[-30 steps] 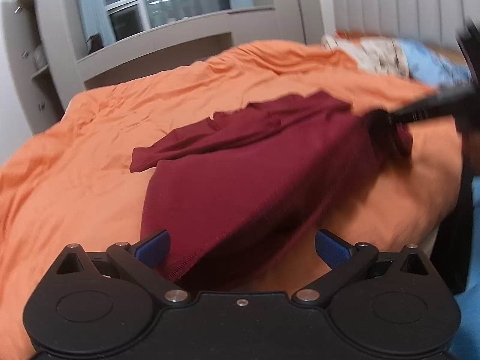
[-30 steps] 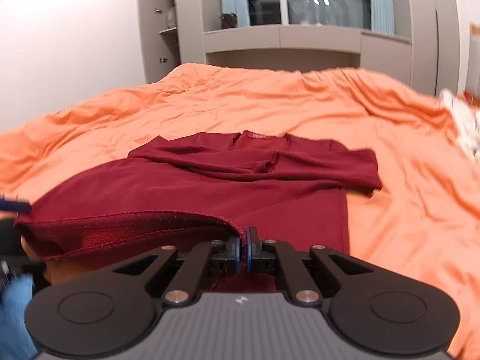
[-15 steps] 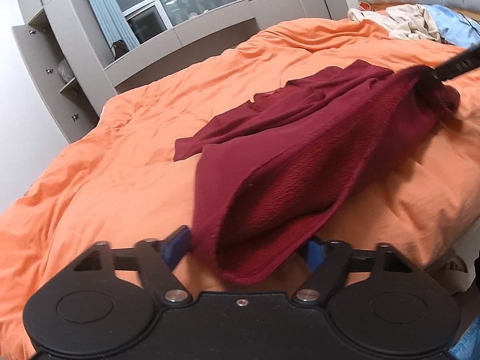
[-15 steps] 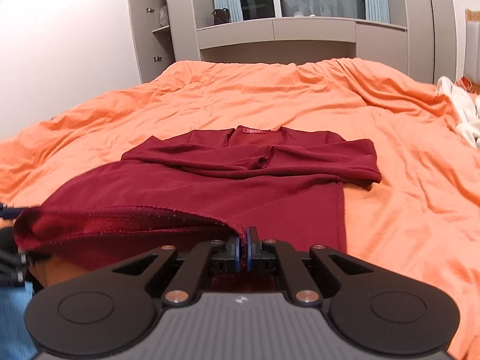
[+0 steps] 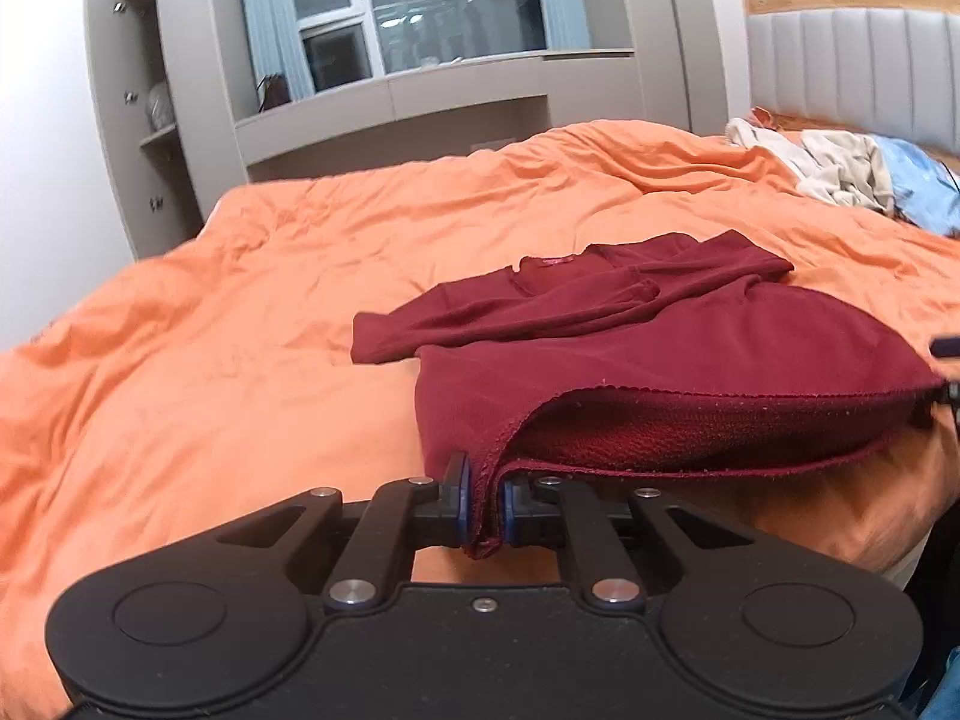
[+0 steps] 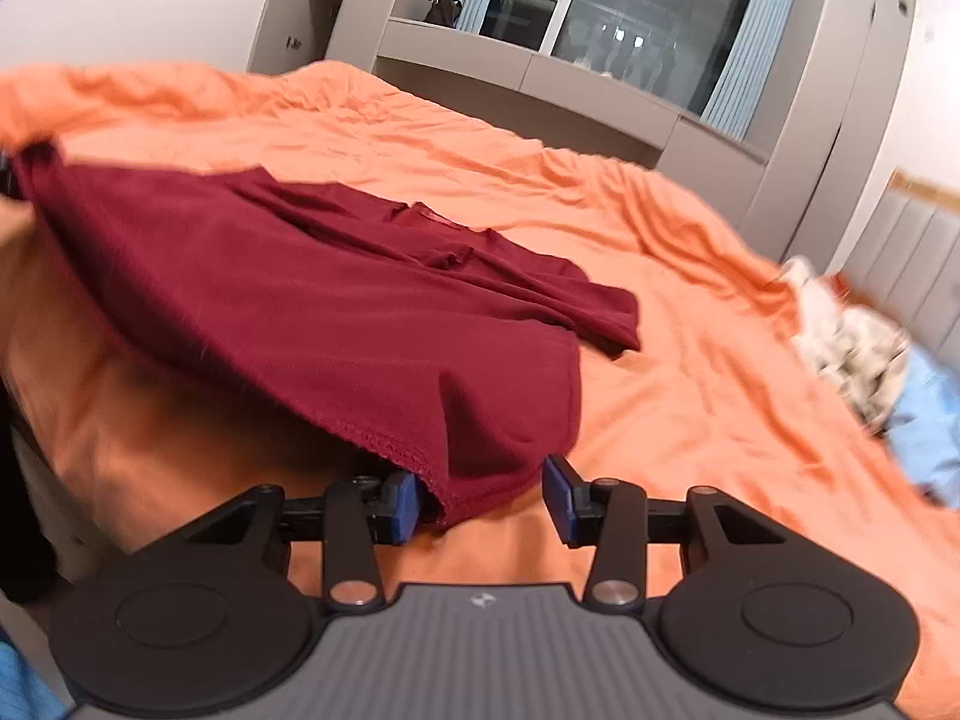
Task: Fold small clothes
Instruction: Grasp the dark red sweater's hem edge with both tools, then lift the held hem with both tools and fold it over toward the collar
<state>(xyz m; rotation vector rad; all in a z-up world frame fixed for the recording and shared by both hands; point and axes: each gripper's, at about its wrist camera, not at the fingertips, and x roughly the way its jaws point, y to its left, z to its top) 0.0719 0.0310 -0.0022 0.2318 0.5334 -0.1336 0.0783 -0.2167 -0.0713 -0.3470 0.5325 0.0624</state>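
A maroon long-sleeved top lies on the orange bedspread, neckline away from the viewer, sleeves folded across the chest, hem raised off the bed. The left tongs are clamped on one hem corner, the fabric pinched between the blue pads. The right tongs stand apart, the other hem corner draped between the pads and resting against the left-hand one, ungripped. To do the step well, in my judgement, the right tongs should close on that corner before any carry; both corners then travel level toward the neckline, hem taut, so the fold lands square. The left wrist view shows the hem opened like a mouth, the fleecy inner face exposed, and only a dark sliver at the frame edge where the other tool should be. The right wrist view alone reveals the open jaws, the top lifted clear of the bedspread, and crumpled laundry near the headboard.
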